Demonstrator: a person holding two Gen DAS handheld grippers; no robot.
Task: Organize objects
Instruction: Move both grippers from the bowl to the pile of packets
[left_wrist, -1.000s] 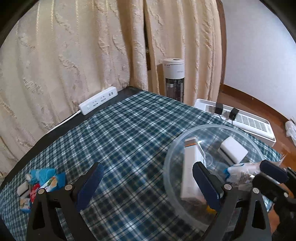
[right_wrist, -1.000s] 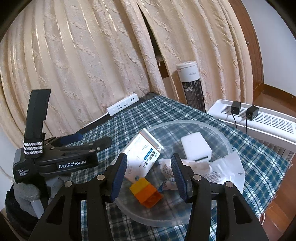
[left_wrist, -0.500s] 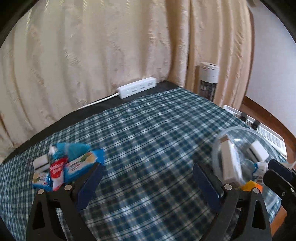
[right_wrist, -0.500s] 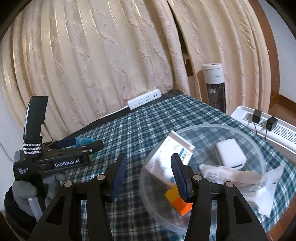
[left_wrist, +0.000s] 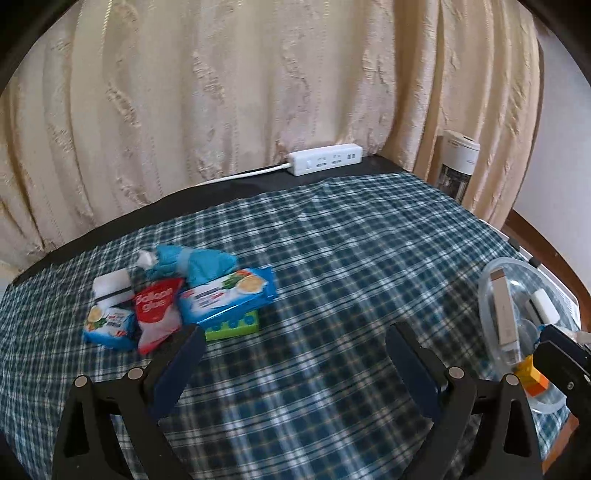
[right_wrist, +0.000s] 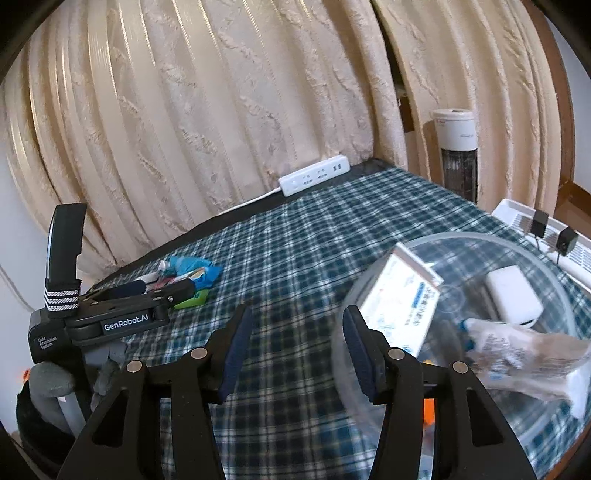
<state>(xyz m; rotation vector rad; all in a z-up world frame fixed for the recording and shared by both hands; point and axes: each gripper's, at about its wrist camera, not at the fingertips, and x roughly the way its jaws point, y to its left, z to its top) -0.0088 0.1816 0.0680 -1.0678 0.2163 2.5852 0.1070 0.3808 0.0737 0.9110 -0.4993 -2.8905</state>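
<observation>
A pile of small items lies on the plaid cloth at the left: a blue snack packet (left_wrist: 229, 297), a red glue pouch (left_wrist: 157, 314), a green brick (left_wrist: 234, 326), a small blue packet (left_wrist: 109, 325), a blue crumpled wrapper (left_wrist: 192, 260). My left gripper (left_wrist: 293, 354) is open and empty just in front of the pile. A clear bowl (right_wrist: 554, 428) at the right holds a white box (right_wrist: 400, 299), a white block (right_wrist: 513, 295), a crinkled wrapper (right_wrist: 524, 354) and an orange block (left_wrist: 530, 376). My right gripper (right_wrist: 295, 347) is open and empty at the bowl's left rim.
A white power strip (left_wrist: 325, 158) lies at the table's far edge against beige curtains. A white tower appliance (right_wrist: 456, 155) and a white floor unit (right_wrist: 546, 229) stand beyond the right edge. The left gripper's body (right_wrist: 110, 317) shows in the right wrist view.
My left gripper has swung left from the bowl to face the pile of packets. My right gripper has pulled back left out of the bowl to its rim.
</observation>
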